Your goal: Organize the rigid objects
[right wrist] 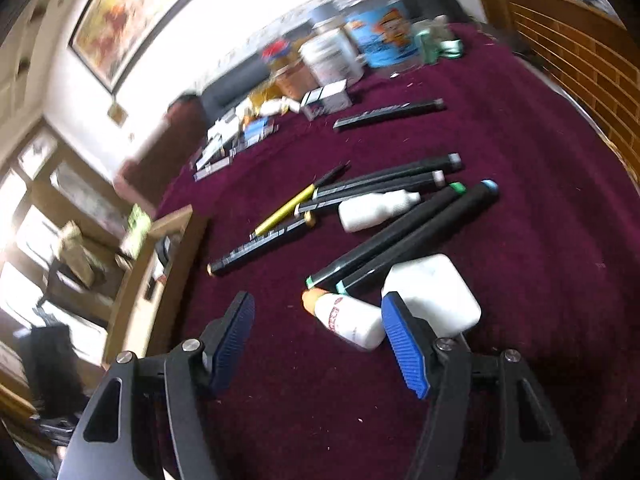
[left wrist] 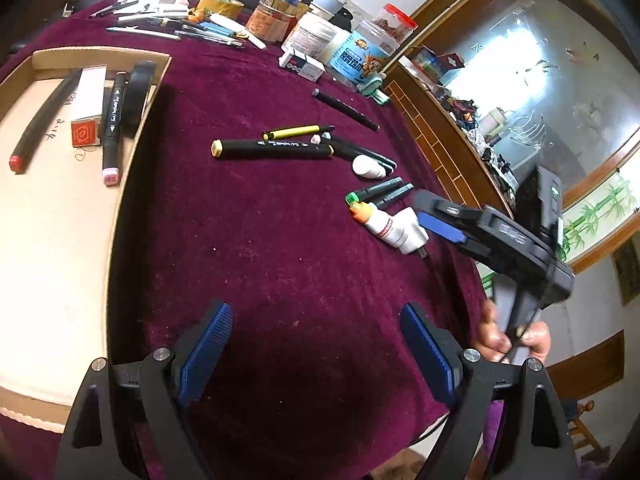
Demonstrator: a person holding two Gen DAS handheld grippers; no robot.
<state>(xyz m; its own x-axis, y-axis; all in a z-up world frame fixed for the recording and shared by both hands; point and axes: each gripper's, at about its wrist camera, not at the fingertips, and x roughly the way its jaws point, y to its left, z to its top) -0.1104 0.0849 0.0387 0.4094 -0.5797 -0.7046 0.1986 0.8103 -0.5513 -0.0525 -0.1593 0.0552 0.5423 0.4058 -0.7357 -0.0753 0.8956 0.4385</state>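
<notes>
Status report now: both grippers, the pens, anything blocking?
Left gripper open, empty, over bare cloth. Right gripper open, empty, at the glue bottle. Loose markers on cloth; some already in the cardboard tray. White charger crowds the bottle.

Left tongs (left wrist: 316, 354) (wide apart) above maroon cloth (left wrist: 280, 240)

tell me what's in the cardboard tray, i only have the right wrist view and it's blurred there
observer: four things lie in the cardboard tray: a red-capped marker, a white box, a pink-capped marker and a black roll.
operator: left gripper holding anything
observer: no, the left gripper is open over bare cloth.
operator: what's on the white charger's end behind my finger
observer: a small dark connector sticks out of the white charger there.
</notes>
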